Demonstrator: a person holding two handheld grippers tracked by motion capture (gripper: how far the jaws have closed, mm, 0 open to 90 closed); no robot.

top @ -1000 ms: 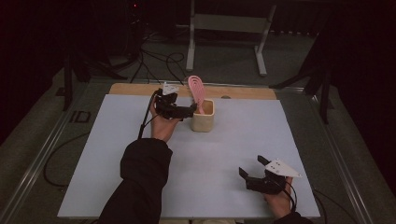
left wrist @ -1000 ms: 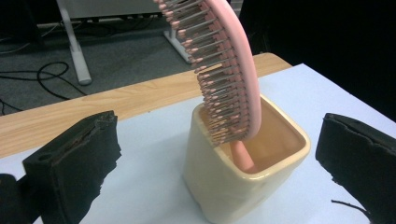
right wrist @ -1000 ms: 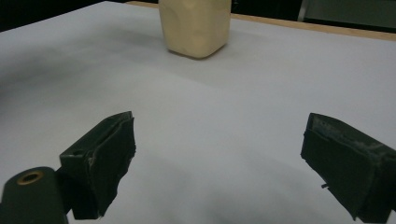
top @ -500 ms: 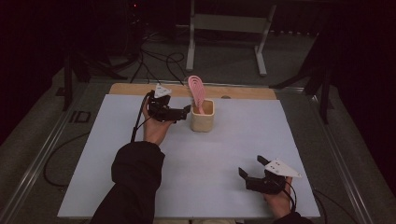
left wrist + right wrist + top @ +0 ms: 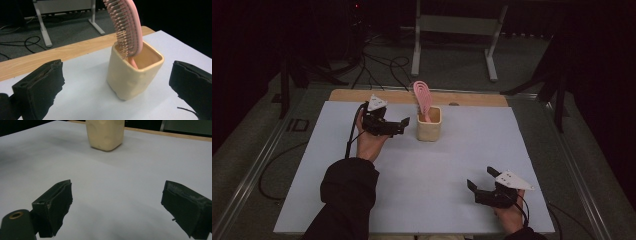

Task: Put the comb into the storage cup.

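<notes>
Now the pink hairbrush [image 5: 422, 95] stands in the cream cup [image 5: 429, 125], handle down and bristle head sticking up and leaning toward the far wooden edge [image 5: 472, 99]. The cup sits at the back middle of the white surface [image 5: 427, 175]. The left gripper [image 5: 400, 125] has pulled back from the cup a little: a second ago it was right up against it, and now there is a small gap between them. Its jaws are wide apart and hold nothing, with the cup straight ahead between them in the left gripper view. To me that means the brush has been dropped off and the hand is letting go of the job. The right gripper [image 5: 481, 183] rests near the front corner, well apart from the cup, in the same spot as before, jaws open and empty.
</notes>
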